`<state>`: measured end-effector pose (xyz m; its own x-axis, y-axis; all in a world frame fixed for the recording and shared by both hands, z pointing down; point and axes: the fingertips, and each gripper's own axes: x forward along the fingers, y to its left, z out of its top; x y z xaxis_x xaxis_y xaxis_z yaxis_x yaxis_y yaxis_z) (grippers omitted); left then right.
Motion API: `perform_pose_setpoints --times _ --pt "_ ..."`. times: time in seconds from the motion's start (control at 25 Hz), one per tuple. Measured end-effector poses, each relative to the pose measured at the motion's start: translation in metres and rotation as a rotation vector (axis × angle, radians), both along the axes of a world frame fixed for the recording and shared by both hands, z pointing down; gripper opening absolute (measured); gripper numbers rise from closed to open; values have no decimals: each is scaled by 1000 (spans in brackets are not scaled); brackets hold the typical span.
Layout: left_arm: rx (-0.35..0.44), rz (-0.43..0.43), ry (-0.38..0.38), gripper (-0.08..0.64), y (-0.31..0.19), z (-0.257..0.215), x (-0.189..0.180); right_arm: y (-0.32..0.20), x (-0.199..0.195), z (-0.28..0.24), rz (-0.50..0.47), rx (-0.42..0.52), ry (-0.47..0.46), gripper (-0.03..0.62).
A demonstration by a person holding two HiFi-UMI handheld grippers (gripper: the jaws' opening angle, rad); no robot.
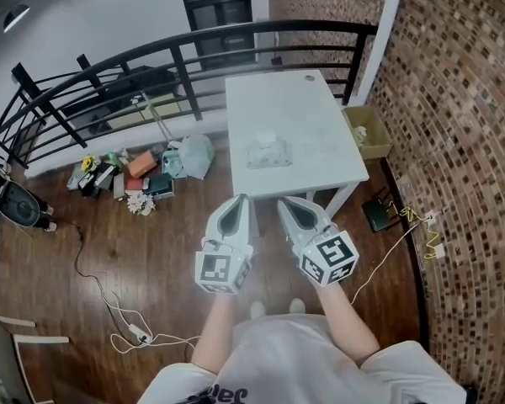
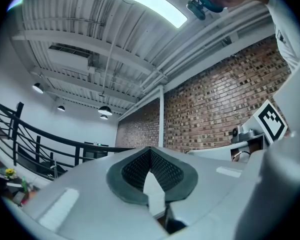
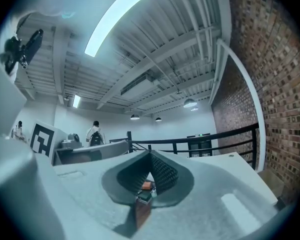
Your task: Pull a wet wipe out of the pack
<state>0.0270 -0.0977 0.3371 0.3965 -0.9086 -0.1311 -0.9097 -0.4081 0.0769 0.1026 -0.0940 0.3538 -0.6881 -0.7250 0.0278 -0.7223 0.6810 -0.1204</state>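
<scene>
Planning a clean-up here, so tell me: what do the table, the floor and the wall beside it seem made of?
Table: smooth matte white top, probably laminate or painted board; even colour, no grain. Floor: dark brown wood or wood-look planks, slightly glossy; seams and sheen show. Wall: bare, rough brick; mortar joints visible.

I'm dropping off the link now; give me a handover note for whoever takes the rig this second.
Left gripper: shut, empty.
Right gripper: shut, empty.
Both are held side by side, short of the table.
Wet wipe pack lies on the table, neither gripper touching it.
Done: no wipe in either gripper.
Left: reach the pack, pinch a wipe, pull it out.
</scene>
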Motion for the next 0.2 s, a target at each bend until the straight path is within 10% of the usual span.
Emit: perform_pose_setpoints --times 0.2 --pt "-10 15 5 15 5 -2 20 6 12 -2 3 6 0 -8"
